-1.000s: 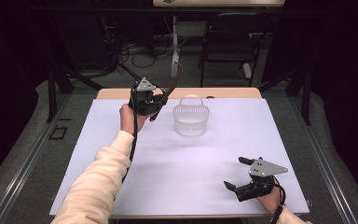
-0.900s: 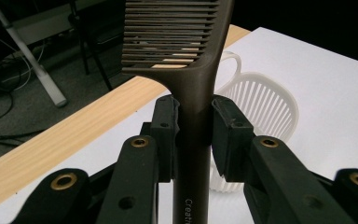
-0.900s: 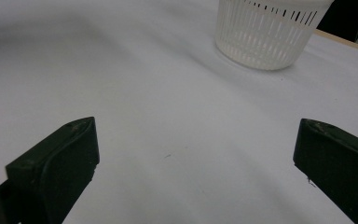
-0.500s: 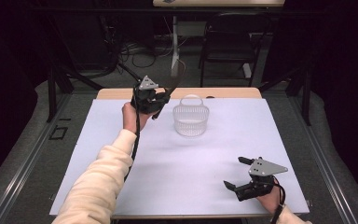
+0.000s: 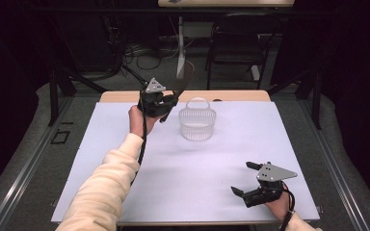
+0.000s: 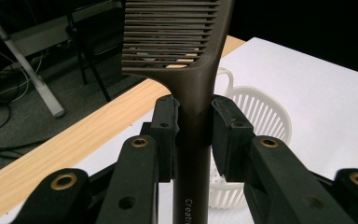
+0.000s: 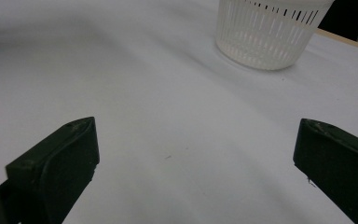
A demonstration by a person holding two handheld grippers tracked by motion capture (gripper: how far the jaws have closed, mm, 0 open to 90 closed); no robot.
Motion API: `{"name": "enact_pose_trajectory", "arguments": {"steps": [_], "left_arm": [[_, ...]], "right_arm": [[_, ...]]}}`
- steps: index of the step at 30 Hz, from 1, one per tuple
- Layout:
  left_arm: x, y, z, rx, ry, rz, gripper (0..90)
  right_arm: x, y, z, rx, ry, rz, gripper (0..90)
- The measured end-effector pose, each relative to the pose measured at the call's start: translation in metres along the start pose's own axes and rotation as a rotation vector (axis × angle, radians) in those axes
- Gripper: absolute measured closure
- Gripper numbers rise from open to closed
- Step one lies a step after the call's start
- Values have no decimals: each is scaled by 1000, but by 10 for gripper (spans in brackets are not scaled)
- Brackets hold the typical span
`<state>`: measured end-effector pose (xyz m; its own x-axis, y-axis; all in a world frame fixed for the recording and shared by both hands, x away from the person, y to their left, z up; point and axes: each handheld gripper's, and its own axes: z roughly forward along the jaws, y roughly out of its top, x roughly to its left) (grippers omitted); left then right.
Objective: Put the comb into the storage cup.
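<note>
- At the far left of the white table [image 5: 125, 159], the left gripper [image 5: 166, 103] is clamping the handle of a dark brown comb [image 6: 186, 70], both pads pressing on it.
- The comb is standing upright in the air, teeth end up, just beside the white slatted basket [image 5: 197, 124].
- Near the table's front right corner, the right gripper [image 5: 243, 180] is resting with its jaws spread wide, nothing between them.

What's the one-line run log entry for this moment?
left gripper: shut on dark brown plastic comb, raised beside white slotted plastic basket | right gripper: open, empty, near table edge
</note>
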<state>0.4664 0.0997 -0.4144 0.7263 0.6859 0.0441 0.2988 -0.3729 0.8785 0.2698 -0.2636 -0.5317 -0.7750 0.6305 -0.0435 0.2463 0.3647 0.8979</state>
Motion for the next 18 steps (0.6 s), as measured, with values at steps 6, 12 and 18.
{"name": "enact_pose_trajectory", "arguments": {"steps": [6,12,18], "left_arm": [[1,-1,4,-9,-6,-3,725],[0,0,3,-9,-2,6,725],[0,3,3,-18,-4,14,725]], "right_arm": [[0,0,0,5,1,2,0],[0,0,0,3,2,-1,0],[0,0,1,2,2,2,0]]}}
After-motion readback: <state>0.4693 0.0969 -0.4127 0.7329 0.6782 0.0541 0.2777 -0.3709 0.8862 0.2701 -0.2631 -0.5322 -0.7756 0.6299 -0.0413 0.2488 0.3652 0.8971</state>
